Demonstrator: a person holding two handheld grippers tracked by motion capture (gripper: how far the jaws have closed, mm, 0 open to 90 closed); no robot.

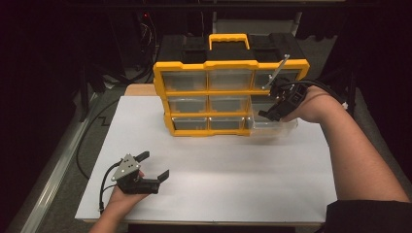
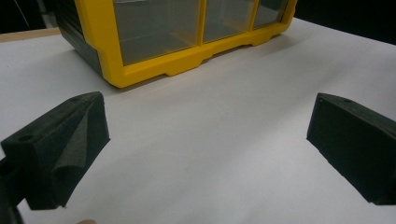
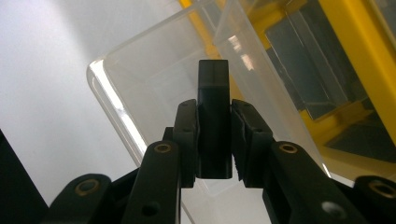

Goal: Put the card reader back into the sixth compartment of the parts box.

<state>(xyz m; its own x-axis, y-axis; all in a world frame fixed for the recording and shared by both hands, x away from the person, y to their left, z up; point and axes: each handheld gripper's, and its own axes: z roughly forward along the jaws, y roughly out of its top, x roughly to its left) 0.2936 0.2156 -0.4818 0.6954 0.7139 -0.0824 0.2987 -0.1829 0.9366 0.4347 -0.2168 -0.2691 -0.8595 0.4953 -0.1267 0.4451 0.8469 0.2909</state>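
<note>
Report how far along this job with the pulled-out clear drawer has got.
Done: the bottom-right clear drawer is pulled out of the yellow organizer. In hand: the right gripper clamps a small black block above it. Left: release the block, shut the drawer. The left gripper idles open on the table.

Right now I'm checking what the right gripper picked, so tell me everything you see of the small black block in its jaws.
The small black block is a flat, dark, smooth rectangular piece, plastic by its look. It stands upright, clamped between the right gripper pads, its top end jutting above them, over the clear pulled-out drawer. Only the pads touch it.
</note>
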